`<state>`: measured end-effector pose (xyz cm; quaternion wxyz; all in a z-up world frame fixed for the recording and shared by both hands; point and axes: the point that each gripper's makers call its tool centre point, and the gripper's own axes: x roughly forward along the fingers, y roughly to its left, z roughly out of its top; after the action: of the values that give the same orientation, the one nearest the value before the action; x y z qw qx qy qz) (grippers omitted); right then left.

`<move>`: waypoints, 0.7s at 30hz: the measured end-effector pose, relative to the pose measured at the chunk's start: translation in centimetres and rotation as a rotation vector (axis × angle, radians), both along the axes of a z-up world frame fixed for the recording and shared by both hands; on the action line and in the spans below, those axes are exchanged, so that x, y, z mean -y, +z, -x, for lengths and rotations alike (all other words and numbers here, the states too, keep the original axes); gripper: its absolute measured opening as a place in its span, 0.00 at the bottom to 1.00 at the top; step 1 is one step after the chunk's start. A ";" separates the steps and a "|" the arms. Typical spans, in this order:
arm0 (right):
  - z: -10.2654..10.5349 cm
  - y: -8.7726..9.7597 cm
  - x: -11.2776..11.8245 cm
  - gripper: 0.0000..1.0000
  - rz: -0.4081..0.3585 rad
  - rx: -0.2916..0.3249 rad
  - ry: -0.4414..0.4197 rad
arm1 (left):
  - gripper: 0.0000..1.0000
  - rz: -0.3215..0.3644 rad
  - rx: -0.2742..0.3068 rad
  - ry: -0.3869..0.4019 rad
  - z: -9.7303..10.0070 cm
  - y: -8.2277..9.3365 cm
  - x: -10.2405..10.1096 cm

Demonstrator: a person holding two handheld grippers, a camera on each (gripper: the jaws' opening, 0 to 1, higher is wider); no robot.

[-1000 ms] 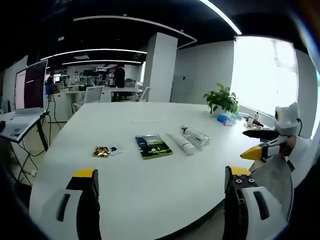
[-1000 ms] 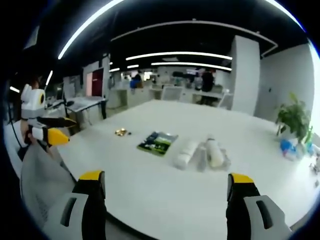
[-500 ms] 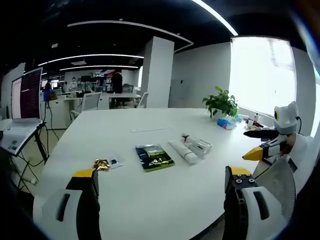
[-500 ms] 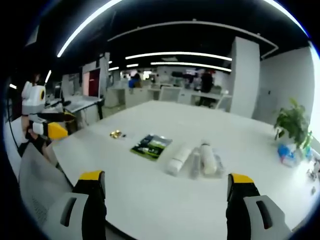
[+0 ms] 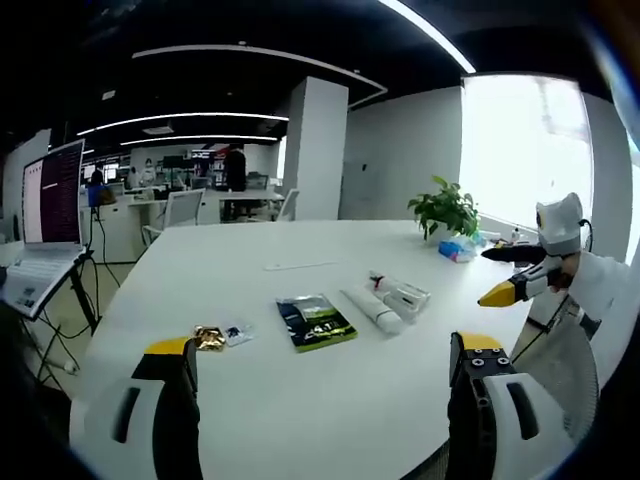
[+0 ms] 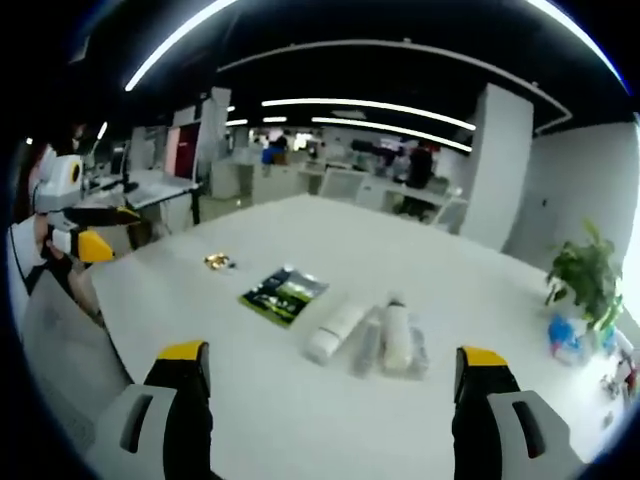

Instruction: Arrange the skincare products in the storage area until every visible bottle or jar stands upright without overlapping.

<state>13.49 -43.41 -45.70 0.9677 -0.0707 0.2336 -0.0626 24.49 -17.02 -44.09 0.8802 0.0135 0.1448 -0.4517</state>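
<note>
On a large white table (image 5: 300, 400) lie skincare products: a white tube (image 5: 371, 308) and a clear bottle (image 5: 400, 295) side by side, both on their sides. In the right gripper view the same white tube (image 6: 335, 331) and clear bottle (image 6: 397, 335) lie flat, with a thin item (image 6: 364, 347) between them. A green sachet (image 5: 316, 321) (image 6: 282, 294) lies flat to their left. My left gripper (image 5: 320, 400) stands open near the table's front edge, well short of the products. My right gripper (image 6: 325, 400) is open too, with nothing between its fingers.
A small gold wrapper (image 5: 209, 338) (image 6: 215, 262) lies left of the sachet. A potted plant (image 5: 446, 208) (image 6: 583, 280) and small blue items (image 5: 455, 248) stand at the far right. A mesh chair back (image 5: 565, 365) is at the table's edge. A laptop (image 5: 45, 215) stands left.
Both views have shifted slightly; the products now sit a little lower and nearer in the right gripper view. The products themselves have not moved.
</note>
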 end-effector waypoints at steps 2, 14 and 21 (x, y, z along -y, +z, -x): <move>-0.3 -0.1 0.5 1.00 0.005 -0.013 -0.001 | 0.99 0.003 -0.008 0.002 0.3 -0.3 0.0; -3.2 -0.7 3.4 1.00 0.029 -0.086 0.037 | 0.99 -0.019 -0.032 0.002 0.1 -1.0 0.1; -5.4 -1.8 4.4 1.00 0.015 -0.118 0.069 | 0.99 -0.042 -0.045 0.008 -1.2 -2.0 0.3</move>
<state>18.91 -47.82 -47.47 0.9533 -0.0893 0.2873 -0.0265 25.66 -17.36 -46.10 0.8781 0.0213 0.1740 -0.4453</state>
